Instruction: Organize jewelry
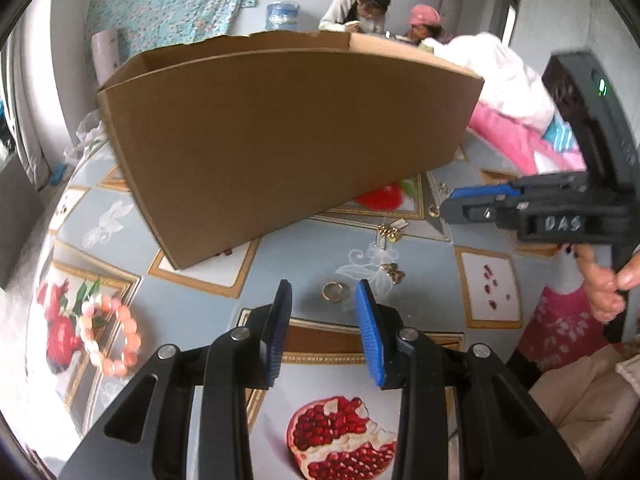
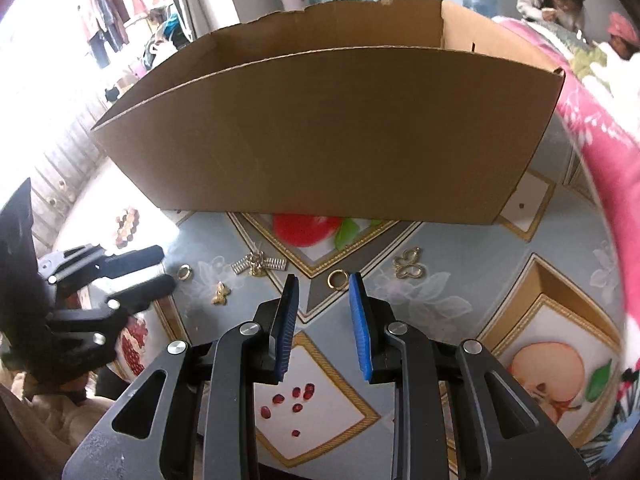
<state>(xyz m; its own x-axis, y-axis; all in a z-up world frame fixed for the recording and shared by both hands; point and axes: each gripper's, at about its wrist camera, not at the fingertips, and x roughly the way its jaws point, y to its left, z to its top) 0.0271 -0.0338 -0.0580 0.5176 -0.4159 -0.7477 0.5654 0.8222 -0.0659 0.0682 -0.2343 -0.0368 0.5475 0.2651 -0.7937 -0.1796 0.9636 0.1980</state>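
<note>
Your left gripper (image 1: 323,294) has its fingers wide around a gold ring (image 1: 334,291) on the surface (image 1: 304,240); your right gripper (image 2: 323,286), equally wide, flanks another ring (image 2: 338,279), perhaps untouched; the cardboard box (image 2: 320,128) stands behind.

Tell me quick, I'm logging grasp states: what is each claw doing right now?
Left claw: open, holding nothing, a gold ring on the table between its tips.
Right claw: open, holding nothing, another gold ring ahead.
</note>
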